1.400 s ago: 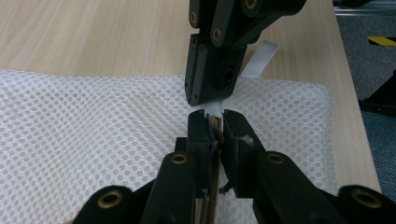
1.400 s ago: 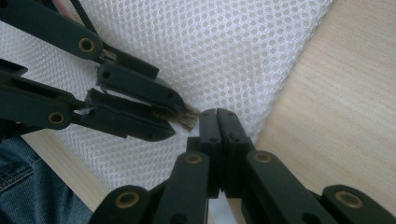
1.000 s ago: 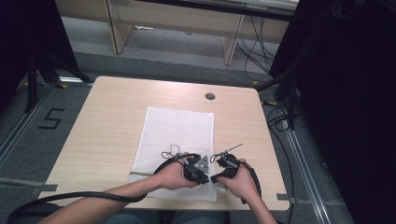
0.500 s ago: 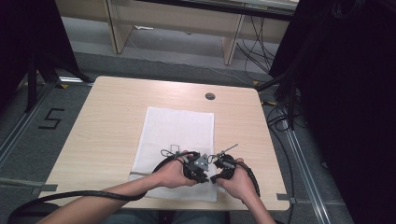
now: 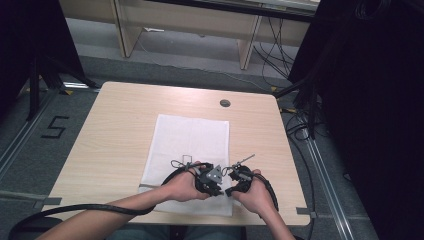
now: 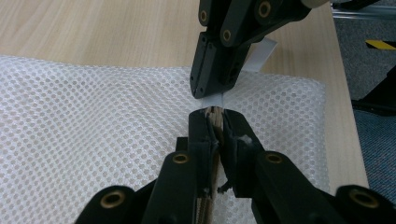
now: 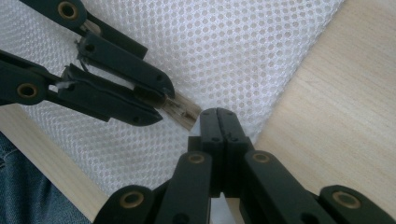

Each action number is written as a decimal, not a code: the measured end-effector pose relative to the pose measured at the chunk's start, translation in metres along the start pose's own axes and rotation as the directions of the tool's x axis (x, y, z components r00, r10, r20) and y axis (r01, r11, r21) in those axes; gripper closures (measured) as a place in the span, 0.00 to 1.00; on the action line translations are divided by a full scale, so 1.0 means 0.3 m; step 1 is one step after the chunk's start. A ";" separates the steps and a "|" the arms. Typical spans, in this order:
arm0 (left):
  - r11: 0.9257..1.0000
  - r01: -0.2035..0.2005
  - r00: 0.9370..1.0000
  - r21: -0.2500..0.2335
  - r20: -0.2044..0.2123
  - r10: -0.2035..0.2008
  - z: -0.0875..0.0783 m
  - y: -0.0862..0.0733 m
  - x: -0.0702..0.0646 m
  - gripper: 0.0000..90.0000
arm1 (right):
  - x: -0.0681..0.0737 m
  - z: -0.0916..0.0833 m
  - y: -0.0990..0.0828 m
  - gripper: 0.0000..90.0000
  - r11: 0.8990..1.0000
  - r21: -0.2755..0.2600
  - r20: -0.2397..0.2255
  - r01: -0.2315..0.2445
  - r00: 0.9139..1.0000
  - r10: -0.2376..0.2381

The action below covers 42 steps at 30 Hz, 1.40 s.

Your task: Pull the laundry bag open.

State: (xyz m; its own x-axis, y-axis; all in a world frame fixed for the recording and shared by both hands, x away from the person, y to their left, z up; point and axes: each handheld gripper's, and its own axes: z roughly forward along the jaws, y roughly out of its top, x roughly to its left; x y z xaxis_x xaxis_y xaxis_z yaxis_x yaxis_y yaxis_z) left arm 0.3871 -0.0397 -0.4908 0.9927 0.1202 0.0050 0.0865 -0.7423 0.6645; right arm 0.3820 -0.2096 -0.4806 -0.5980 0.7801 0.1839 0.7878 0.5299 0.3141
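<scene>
A person sits at a pale wooden table (image 5: 125,125), a two-jaw gripper in each hand, both held close together over the near end of a white mesh sheet (image 5: 192,137) that lies flat down the middle of the table.

The left gripper (image 6: 213,116) has its jaws drawn narrow, clamped on the end of a small flat wooden stick (image 6: 214,113); a short, worn-looking tip of the stick pokes out past the jaws. In the right gripper view the same stick (image 7: 182,109) shows as a thin tan strip, just above the mesh. The right gripper (image 7: 218,114) has its jaws pressed fully together. In the left gripper view they appear to pinch a narrow white strip (image 6: 261,53), perhaps tape or paper; I cannot tell for sure what it is.

The stick looks light, thin and rigid, likely to snap if bent hard, and smooth enough to slip, so a firm pinch across its flat faces near the end seems best. The mesh looks soft, floppy and very light; it would sag when lifted and is best taken at an edge or corner.

A large number 5 (image 5: 54,127) is marked on the floor left of the table. No brand names or labels can be read on anything.
</scene>
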 end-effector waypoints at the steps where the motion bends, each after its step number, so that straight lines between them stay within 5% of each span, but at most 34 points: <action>1: 1.000 0.004 1.000 -0.002 0.000 -0.004 0.000 -0.002 0.000 0.91 | 0.000 0.000 0.000 1.00 1.000 -0.003 -0.002 0.004 1.000 -0.004; 35: 1.000 0.022 1.000 0.002 -0.002 -0.022 -0.022 -0.026 -0.001 0.91 | 0.003 -0.002 -0.001 1.00 0.999 0.003 -0.013 -0.035 0.999 0.035; 42: 1.000 0.017 1.000 0.012 -0.012 -0.016 -0.038 -0.035 0.004 0.91 | -0.003 0.000 -0.001 1.00 1.000 -0.004 -0.008 -0.008 1.000 0.008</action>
State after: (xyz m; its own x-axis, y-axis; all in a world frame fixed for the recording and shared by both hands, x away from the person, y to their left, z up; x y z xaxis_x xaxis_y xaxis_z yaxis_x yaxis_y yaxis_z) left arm 0.3866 -0.0243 -0.4893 0.9901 0.1401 0.0029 0.1039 -0.7481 0.6554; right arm 0.3822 -0.2105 -0.4809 -0.5928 0.7817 0.1937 0.7921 0.5223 0.3159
